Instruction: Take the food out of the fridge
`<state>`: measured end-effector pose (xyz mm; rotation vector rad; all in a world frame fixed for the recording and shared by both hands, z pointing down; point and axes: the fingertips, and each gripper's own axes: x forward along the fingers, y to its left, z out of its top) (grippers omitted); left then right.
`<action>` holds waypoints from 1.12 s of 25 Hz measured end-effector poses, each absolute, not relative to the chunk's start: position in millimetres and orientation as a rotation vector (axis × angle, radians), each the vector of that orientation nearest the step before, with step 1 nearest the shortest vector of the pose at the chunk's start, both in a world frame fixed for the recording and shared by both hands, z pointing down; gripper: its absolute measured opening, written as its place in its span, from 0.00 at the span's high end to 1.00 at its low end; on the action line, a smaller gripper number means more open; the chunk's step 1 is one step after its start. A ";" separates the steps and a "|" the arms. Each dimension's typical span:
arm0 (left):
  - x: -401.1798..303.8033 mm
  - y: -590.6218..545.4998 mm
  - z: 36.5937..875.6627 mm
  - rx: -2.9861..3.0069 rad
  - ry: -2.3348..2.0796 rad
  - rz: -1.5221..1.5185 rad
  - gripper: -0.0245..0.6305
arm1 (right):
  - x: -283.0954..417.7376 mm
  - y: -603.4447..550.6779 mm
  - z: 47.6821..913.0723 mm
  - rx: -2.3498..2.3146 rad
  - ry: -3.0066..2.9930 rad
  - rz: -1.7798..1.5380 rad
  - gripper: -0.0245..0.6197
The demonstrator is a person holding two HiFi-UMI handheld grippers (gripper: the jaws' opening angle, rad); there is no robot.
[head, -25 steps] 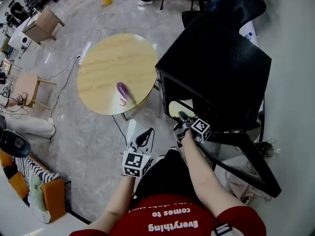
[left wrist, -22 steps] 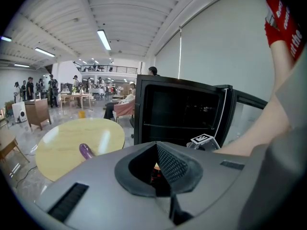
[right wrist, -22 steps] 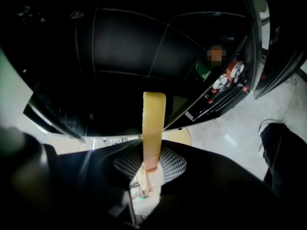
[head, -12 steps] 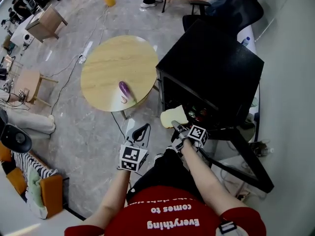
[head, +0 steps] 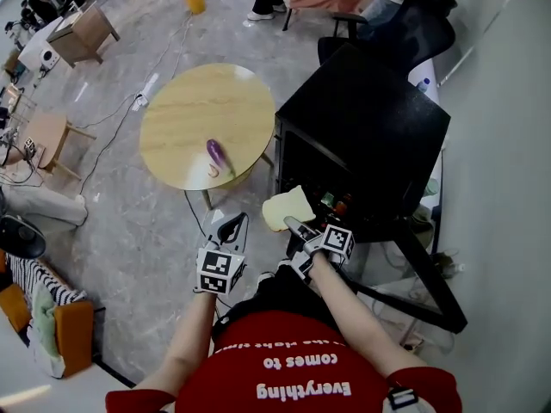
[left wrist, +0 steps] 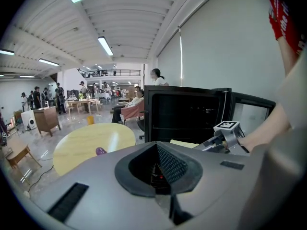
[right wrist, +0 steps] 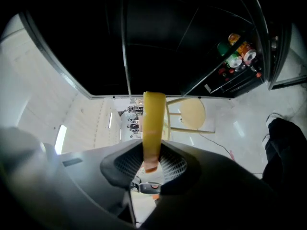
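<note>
A: Which step is the person on?

B: The carry-out, by the look of it; the right gripper (head: 291, 225) is clamped on a yellow slice (head: 287, 206), which the right gripper view shows edge-on between the jaws; the slice hangs just in front of the open fridge (head: 370, 119), near its lower left corner, and seems clear of the shelves.

A: And the other one?

B: The left gripper (head: 234, 224) has its jaws together with nothing between them; it hovers over the floor, to the left of the right gripper, apart from both fridge and table.

A: Where would the slice go?

B: Most likely onto the round table (head: 181, 110), which stands just left of the fridge; an eggplant (head: 215, 152) lies there near the person's side, with a small pinkish thing beside it that is too small to name.

A: So what does the next move call for?

B: A swing to the left with the grip kept firm; the slice is thin and pinched at one edge, so it could pivot or slip on the way; then a lowering onto bare wood clear of the eggplant, and only then a parting of the jaws.

A: Would that finish the task?

B: Probably not; a few small cans or bottles (head: 333, 202) show low inside the fridge; the door (head: 433, 280) stands wide open at the right, so the way back in is free; the idle left gripper could take one of them.
</note>
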<state>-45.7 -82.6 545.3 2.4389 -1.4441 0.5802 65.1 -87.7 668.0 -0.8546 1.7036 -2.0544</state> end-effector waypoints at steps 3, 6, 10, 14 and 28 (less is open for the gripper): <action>-55.3 -82.1 541.6 2.424 -1.481 0.554 0.95 | 56.3 -89.4 640.5 -0.781 1.771 -2.003 0.81; -63.0 -82.1 533.8 2.419 -1.508 0.528 0.95 | 49.2 -94.1 614.3 -0.719 1.842 -1.941 0.81; -72.0 -81.6 520.7 2.419 -1.544 0.471 0.95 | 38.1 -95.8 580.0 -0.644 1.928 -1.867 0.81; -84.8 -81.5 500.7 2.421 -1.598 0.401 0.95 | 24.0 -101.0 543.0 -0.563 2.012 -1.780 0.81; -97.1 -88.3 402.7 2.572 -1.756 0.170 0.95 | -8.9 -117.3 401.6 -0.386 2.234 -1.412 0.81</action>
